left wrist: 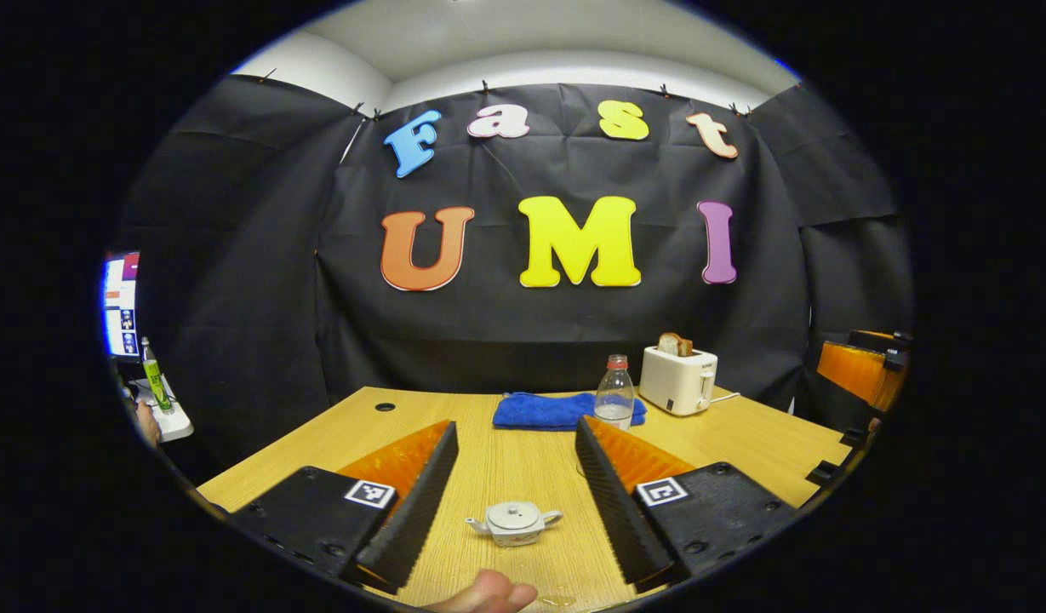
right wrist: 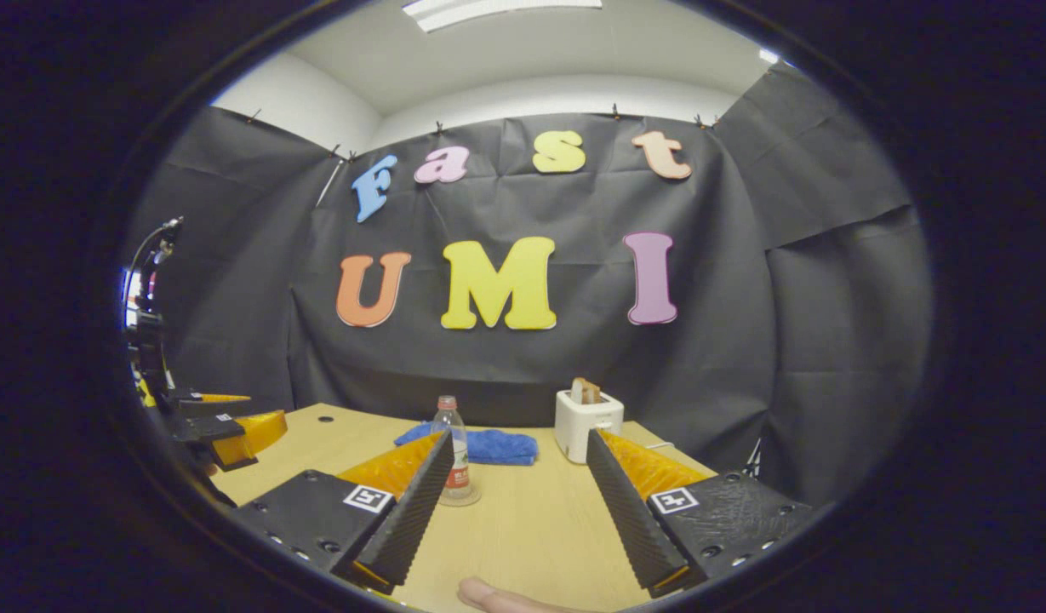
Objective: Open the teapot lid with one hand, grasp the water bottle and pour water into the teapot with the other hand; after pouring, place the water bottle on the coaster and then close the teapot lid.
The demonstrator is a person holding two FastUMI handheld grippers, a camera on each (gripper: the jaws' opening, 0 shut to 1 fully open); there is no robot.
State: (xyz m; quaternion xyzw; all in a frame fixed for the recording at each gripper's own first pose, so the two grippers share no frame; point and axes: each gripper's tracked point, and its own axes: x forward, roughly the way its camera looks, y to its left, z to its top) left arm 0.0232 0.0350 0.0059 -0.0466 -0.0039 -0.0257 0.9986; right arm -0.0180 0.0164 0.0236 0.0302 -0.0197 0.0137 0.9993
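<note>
With the left gripper [left wrist: 516, 477] spread wide above the teapot [left wrist: 514, 522] on the desk [left wrist: 523, 451] and the right gripper [right wrist: 516, 494] equally open, the left should descend centred over the lid knob [left wrist: 513, 511] and pinch it squarely, while the water bottle [left wrist: 614, 393] waits upright by the blue cloth [left wrist: 548, 410].

Small white teapot [left wrist: 514, 521], lid [left wrist: 512, 511] on, upright near the table's [left wrist: 505, 464] front edge, spout pointing left. Clear water bottle [left wrist: 614, 393], red-capped, partly filled, upright on a coaster [right wrist: 460, 499] farther back.
</note>
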